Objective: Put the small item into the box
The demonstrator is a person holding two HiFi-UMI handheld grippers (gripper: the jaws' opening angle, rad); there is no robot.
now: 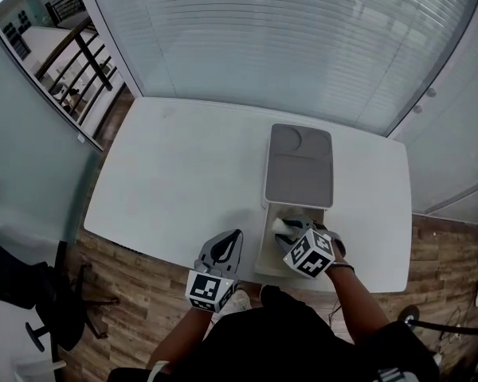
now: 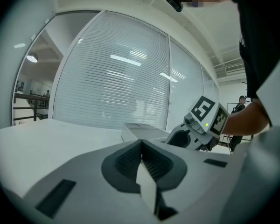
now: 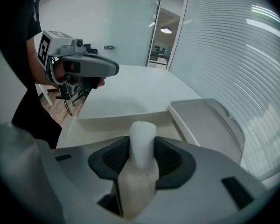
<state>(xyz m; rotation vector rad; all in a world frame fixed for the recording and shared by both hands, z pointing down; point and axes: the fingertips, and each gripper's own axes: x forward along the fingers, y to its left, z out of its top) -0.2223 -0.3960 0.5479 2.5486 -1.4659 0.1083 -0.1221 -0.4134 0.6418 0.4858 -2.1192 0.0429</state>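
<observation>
The box [image 1: 272, 255] stands open at the table's near right edge, and its grey lid [image 1: 299, 165] lies flat behind it. My right gripper [image 1: 288, 228] hovers over the open box, shut on a small white item [image 3: 142, 139] that sticks up between its pads. In the right gripper view the box's pale inside [image 3: 113, 123] lies just beyond the item, with the lid [image 3: 209, 121] to the right. My left gripper [image 1: 236, 235] is just left of the box, shut with nothing in it [image 2: 141, 146].
The white table [image 1: 183, 173] stretches left and back from the box. A glass wall with blinds [image 1: 287, 38] stands behind it. Wooden floor and a dark chair base [image 1: 60, 301] lie at the near left. The person's dark clothing fills the bottom of the head view.
</observation>
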